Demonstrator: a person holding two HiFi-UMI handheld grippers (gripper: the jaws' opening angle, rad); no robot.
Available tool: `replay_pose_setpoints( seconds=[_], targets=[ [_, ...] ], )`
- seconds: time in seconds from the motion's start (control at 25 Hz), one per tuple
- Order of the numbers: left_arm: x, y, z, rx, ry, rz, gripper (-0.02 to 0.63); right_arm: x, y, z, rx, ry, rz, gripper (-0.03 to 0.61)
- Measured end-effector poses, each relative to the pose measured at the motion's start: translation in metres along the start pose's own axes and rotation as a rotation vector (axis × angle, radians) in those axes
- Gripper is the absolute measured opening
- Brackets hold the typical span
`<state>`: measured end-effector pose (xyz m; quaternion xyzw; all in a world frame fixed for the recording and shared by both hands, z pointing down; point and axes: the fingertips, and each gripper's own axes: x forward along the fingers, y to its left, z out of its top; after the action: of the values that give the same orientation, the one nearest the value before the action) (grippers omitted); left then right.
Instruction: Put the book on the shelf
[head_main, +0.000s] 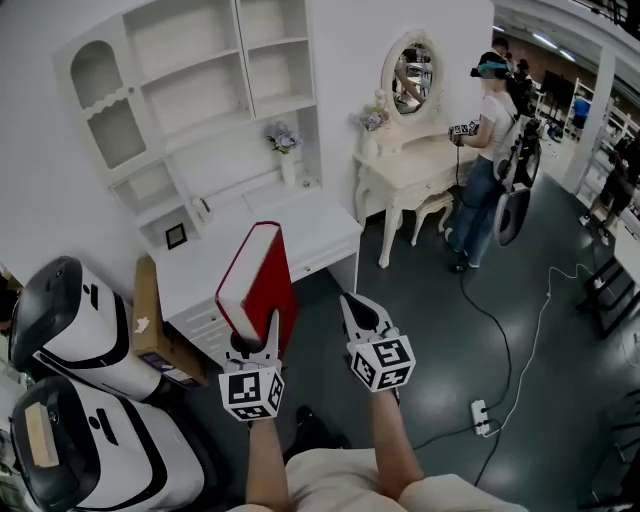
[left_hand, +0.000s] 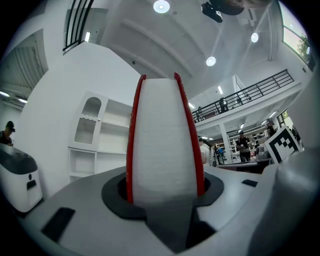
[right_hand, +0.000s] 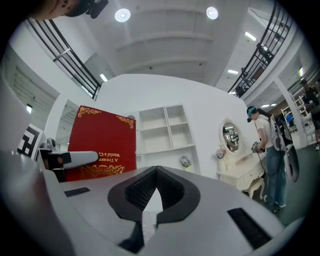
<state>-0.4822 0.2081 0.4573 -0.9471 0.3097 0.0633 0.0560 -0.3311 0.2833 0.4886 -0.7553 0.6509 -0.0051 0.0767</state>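
Lettering on the red book shows only in our right gripper view. Our left gripper clamps its lower end, hiding that part, and holds it upright in the air, well apart from the shelf. Our right gripper has its jaws together, empty.

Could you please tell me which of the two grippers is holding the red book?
The left gripper: the book stands clamped between its jaws. The right gripper beside it is shut and empty.

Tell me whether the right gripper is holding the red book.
No, the right gripper has its jaws together on nothing; the left gripper clamps the red book.
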Motion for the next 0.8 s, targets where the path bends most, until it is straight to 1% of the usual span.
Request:
replay_pose_setpoints(
  seconds=[0.08, 0.2, 0.4, 0.6, 0.8],
  targets=[
    [0.005, 0.001, -0.002, -0.007, 0.003, 0.012, 0.224, -0.003, -0.009, 0.0, 0.019, -0.005, 0.002, 0.025],
    [0.016, 0.002, -0.007, -0.014, 0.006, 0.014, 0.224, -0.001, -0.025, -0.001, 0.018, 0.002, -0.013, 0.025],
    [0.045, 0.009, -0.012, -0.022, 0.012, 0.016, 0.224, 0.019, -0.05, -0.005, 0.017, 0.028, -0.04, 0.025],
    [0.093, 0.014, -0.013, -0.03, -0.003, 0.015, 0.224, 0.048, -0.072, -0.001, -0.003, 0.034, -0.029, 0.025],
    [0.155, 0.015, -0.025, -0.028, -0.001, -0.025, 0.222, 0.088, -0.12, -0.011, -0.017, 0.081, -0.103, 0.025]
  ],
)
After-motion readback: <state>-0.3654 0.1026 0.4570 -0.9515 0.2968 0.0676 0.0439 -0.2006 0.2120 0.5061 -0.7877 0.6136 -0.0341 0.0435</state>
